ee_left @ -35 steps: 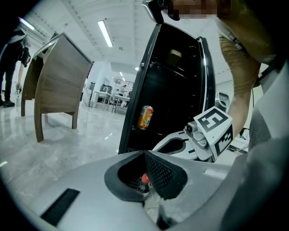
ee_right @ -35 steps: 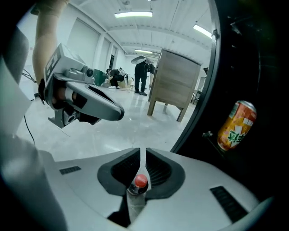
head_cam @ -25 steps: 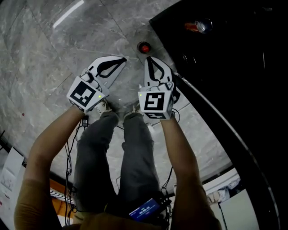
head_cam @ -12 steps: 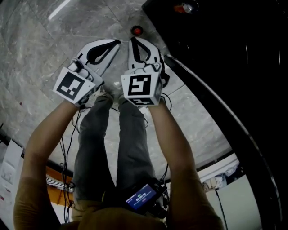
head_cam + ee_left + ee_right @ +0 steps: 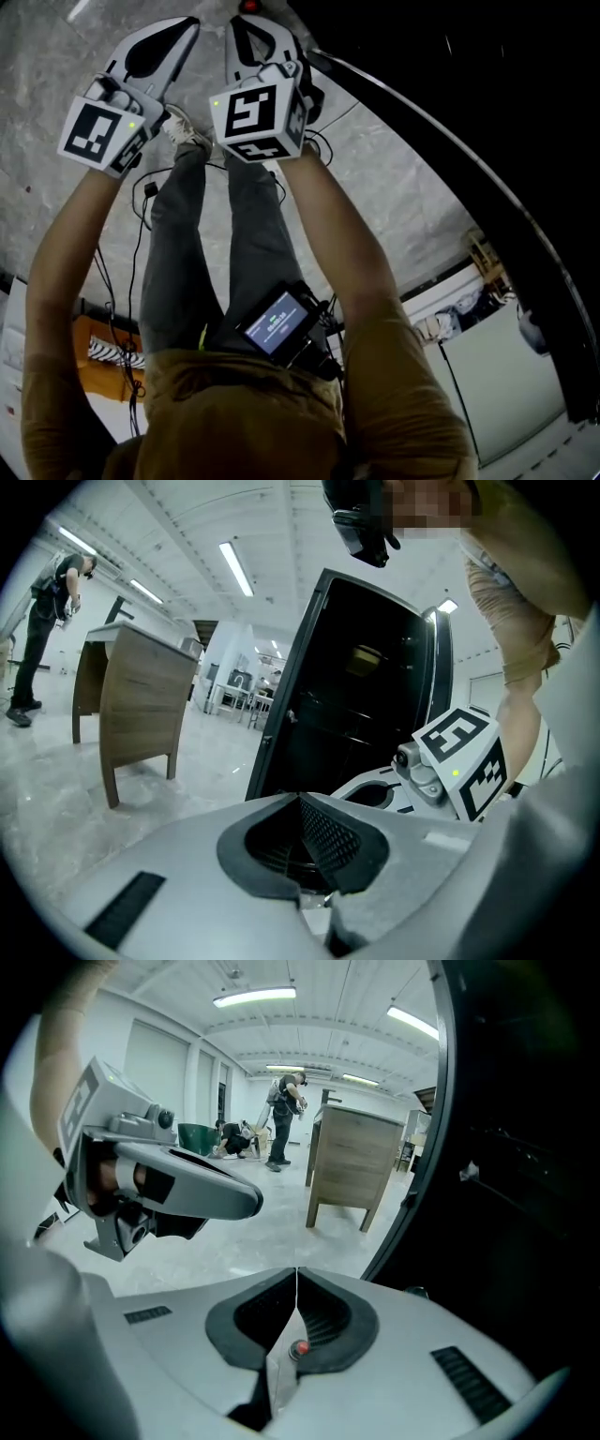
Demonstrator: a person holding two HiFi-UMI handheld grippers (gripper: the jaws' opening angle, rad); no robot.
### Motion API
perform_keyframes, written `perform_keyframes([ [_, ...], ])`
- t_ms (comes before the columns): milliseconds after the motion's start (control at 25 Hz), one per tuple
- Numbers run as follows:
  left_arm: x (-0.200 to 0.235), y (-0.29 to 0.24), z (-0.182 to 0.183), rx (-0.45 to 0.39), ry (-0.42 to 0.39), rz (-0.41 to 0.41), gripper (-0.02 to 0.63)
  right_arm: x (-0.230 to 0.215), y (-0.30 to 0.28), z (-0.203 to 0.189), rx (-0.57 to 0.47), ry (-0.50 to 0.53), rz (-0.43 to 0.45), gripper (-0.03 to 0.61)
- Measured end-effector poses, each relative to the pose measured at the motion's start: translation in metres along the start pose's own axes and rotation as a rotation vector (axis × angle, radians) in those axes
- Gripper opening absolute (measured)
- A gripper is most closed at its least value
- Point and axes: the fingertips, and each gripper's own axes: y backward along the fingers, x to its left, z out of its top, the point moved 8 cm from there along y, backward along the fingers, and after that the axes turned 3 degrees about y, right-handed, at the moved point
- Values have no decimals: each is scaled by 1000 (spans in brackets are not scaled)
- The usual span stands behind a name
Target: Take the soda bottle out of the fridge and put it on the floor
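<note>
The soda bottle shows only as a red cap (image 5: 248,5) on the grey floor at the head view's top edge, just beyond the jaw tips. In the right gripper view the same cap (image 5: 300,1346) peeps through the hollow under the jaws. My left gripper (image 5: 190,22) and right gripper (image 5: 236,23) are held side by side, raised above the floor. Both are shut with nothing between the pads; the tips meet in the left gripper view (image 5: 300,796) and in the right gripper view (image 5: 297,1271). The black fridge (image 5: 469,94) stands to the right with its door (image 5: 366,705) swung out.
The person's legs and shoes (image 5: 187,136) stand under the grippers, with cables (image 5: 328,141) on the floor. A wooden cabinet (image 5: 352,1162) stands across the room, with people (image 5: 281,1119) beyond it. White boxes (image 5: 487,375) sit at lower right.
Both grippers have risen together and moved to the top of the head view. The red cap has slid to the top edge. Both pairs of jaws have stayed shut.
</note>
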Motion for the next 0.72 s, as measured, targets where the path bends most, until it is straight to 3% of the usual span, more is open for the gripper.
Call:
perform_keyframes([
  [320, -18, 9, 77, -41, -88, 8, 0, -21, 38, 71, -65, -6, -25, 3],
  [560, -44, 5, 101, -45, -180, -47, 0, -39, 64, 80, -61, -31, -69, 3],
  [720, -61, -5, 107, -51, -172, -59, 0, -53, 84, 77, -65, -62, -93, 3],
])
